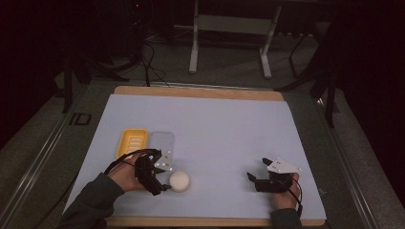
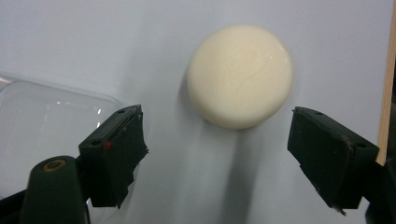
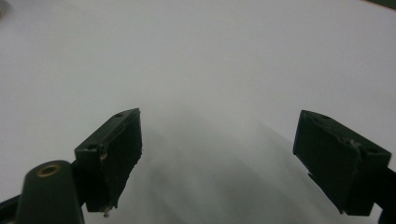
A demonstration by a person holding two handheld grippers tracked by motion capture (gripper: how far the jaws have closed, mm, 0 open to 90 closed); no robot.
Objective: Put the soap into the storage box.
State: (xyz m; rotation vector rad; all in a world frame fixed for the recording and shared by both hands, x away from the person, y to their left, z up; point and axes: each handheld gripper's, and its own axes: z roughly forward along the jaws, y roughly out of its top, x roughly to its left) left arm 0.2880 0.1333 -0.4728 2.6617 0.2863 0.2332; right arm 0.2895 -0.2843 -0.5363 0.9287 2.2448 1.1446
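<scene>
A round cream soap bar [image 1: 179, 181] lies on the pale sheet near the table's front left. My left gripper [image 1: 165, 174] sits just left of it, held in a hand. In the left gripper view the soap bar [image 2: 240, 77] lies ahead of the jaws, and my left gripper [image 2: 218, 140] stands open with neither pad touching it. A clear plastic lid [image 2: 51, 116] shows behind the left jaw. My right gripper [image 1: 257, 170] rests at the front right, open. In the right gripper view, my right gripper [image 3: 217, 140] has just the bare sheet between its fingers.
A yellow soap dish [image 1: 132, 141] and the clear lid [image 1: 161, 142] lie side by side just beyond the left hand. The pale sheet [image 1: 215, 129] covers a wooden board [image 1: 196, 92]. Table legs and cables stand in the dark beyond the far edge.
</scene>
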